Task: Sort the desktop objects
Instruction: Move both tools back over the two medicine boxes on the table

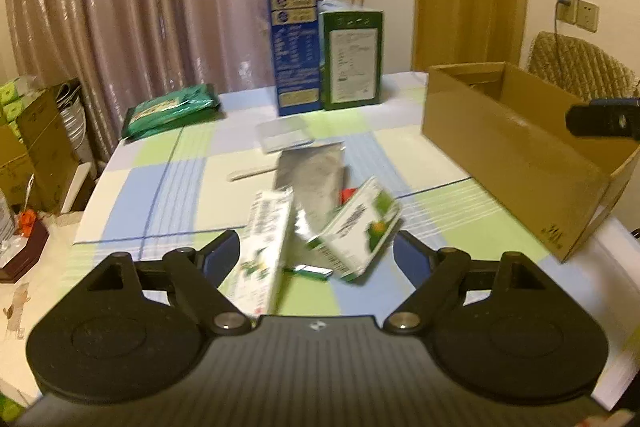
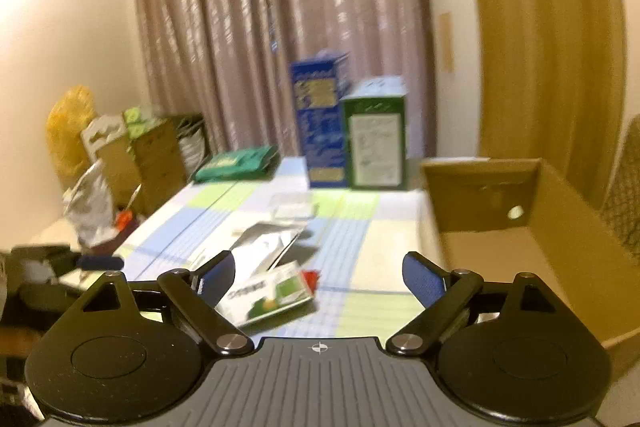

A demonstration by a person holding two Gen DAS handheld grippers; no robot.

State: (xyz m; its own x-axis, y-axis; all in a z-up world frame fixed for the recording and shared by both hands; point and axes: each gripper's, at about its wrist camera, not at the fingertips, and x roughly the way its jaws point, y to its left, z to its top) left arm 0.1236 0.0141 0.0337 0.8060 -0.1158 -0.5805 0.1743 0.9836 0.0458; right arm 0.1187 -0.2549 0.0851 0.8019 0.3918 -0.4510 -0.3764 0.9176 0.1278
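Observation:
A pile lies mid-table on the checked cloth (image 1: 168, 187). It holds two white-and-green cartons (image 1: 266, 243) (image 1: 358, 227), a silver pouch (image 1: 312, 179), a small red item (image 1: 349, 192) and a small green piece (image 1: 316, 270). My left gripper (image 1: 316, 251) hovers open just before the pile; the cartons show between its fingers, with no pad pressing on them. My right gripper (image 2: 320, 267) is open too, with a white-and-green carton (image 2: 272, 295), the silver pouch (image 2: 268, 243) and the red item (image 2: 312, 277) ahead of it. An open cardboard box (image 1: 500, 155) (image 2: 540, 247) stands at the right.
At the back stand a tall blue box (image 1: 296, 43) and a green box (image 1: 352, 59), with a green packet (image 1: 172, 111) to the left. A clear plastic case (image 1: 284, 135) and a pale stick (image 1: 252, 173) lie behind the pile. Cartons (image 1: 36, 139) crowd the floor on the left, and a chair (image 1: 580, 67) stands behind the box.

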